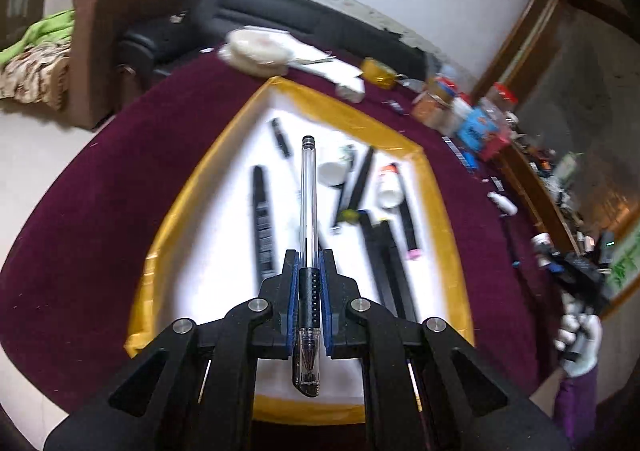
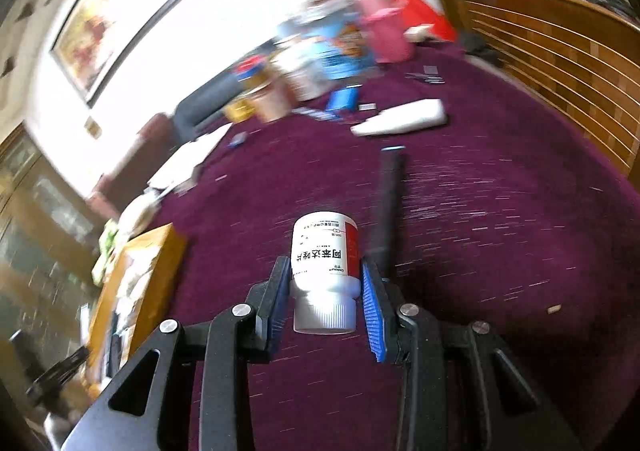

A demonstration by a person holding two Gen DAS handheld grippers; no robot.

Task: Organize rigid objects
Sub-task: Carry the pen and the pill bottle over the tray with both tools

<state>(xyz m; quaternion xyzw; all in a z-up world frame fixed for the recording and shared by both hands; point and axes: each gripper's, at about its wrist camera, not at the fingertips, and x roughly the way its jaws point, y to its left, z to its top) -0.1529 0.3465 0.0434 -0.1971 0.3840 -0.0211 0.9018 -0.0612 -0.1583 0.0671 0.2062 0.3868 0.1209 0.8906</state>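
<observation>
While a clear pen (image 1: 308, 211) is clamped in the left gripper (image 1: 309, 263) fingers, pointing to twelve o'clock over the yellow-rimmed tray (image 1: 430, 187), a white pill bottle (image 2: 325, 271) is held between the right gripper (image 2: 326, 281) fingers above the table (image 2: 500, 211), so carrying is judged underway and placement into the tray is called for next.

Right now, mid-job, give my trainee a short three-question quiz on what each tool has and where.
1. True or false: the left tool is shut on a clear pen.
2. What does the right tool hold? A) white bottle B) scissors C) tape roll
3. Fill in: the left tool's pen hangs over a white tray with a ____ rim.

Key: 1 true. 2 A, the white bottle, cap toward the camera, over the purple cloth. 3 yellow.
</observation>
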